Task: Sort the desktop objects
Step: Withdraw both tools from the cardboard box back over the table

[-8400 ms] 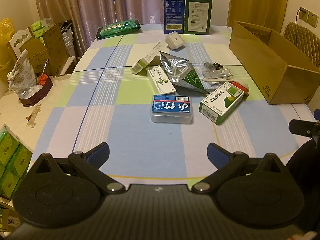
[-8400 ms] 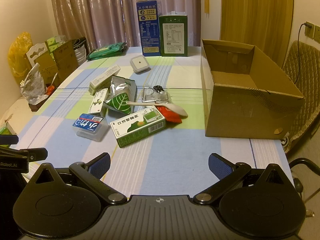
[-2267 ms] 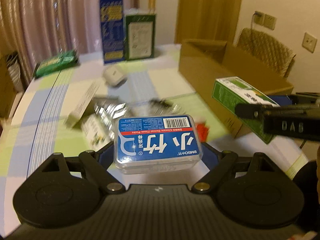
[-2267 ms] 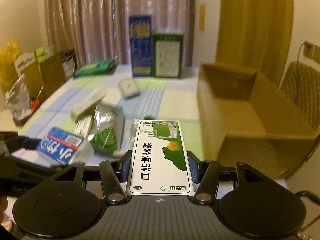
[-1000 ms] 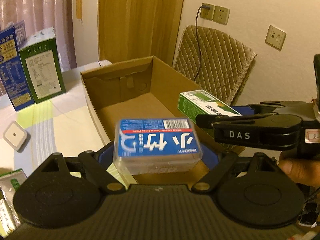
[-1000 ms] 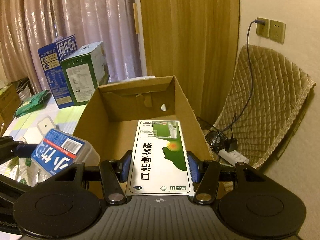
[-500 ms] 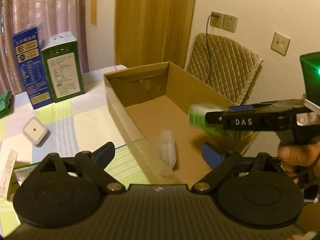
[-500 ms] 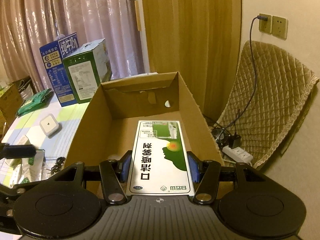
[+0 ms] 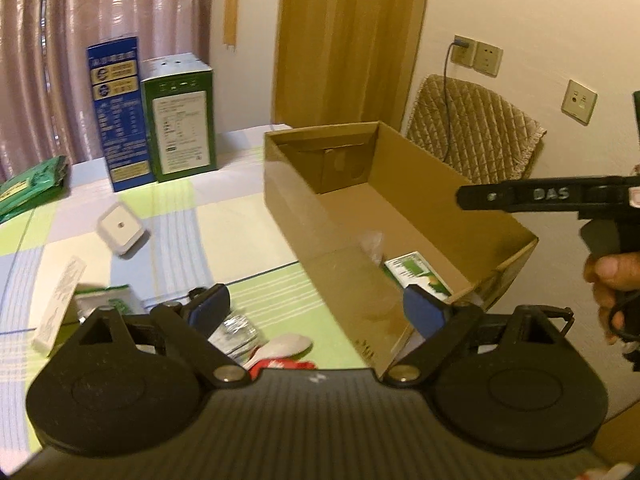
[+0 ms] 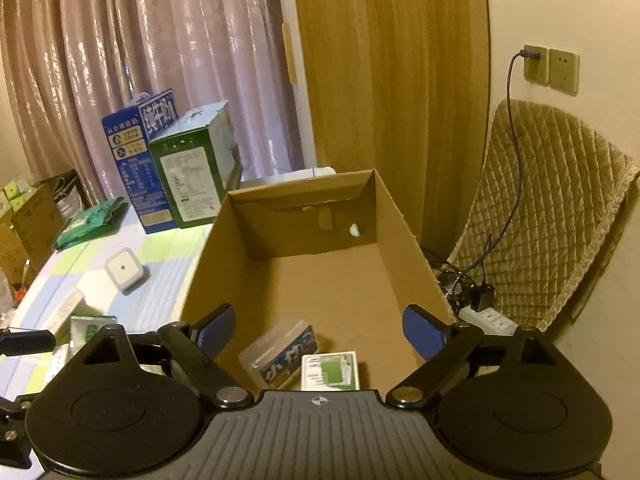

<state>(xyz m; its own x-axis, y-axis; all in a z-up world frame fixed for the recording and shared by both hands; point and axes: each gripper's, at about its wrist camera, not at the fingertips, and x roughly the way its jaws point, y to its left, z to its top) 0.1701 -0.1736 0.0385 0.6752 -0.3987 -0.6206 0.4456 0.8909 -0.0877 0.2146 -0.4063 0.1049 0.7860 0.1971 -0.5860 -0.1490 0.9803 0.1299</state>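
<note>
The cardboard box (image 10: pixel 400 216) stands open at the table's right edge. The clear case with the blue label (image 10: pixel 280 350) and the green medicine box (image 10: pixel 330 372) lie on its floor at the near end. In the left wrist view the green box (image 9: pixel 418 274) shows over the box wall (image 9: pixel 320 240), with the clear case (image 9: pixel 372 246) beside it. My right gripper (image 10: pixel 318 328) is open and empty above the box's near end. My left gripper (image 9: pixel 316 306) is open and empty over the box's near left wall. The right gripper's finger (image 9: pixel 520 196) reaches in from the right.
On the tablecloth left of the box lie a white square device (image 9: pixel 120 230), a long white carton (image 9: pixel 60 300), a foil pouch (image 9: pixel 236 330), a white spoon (image 9: pixel 284 346) and a red packet (image 9: pixel 280 364). Tall blue (image 9: pixel 118 116) and green (image 9: pixel 180 116) cartons stand behind. A padded chair (image 10: pixel 540 220) stands right.
Both grippers carried their items over the box and opened. The blue-label case dropped from the left gripper, then the green box from the right. Both lie inside now.
</note>
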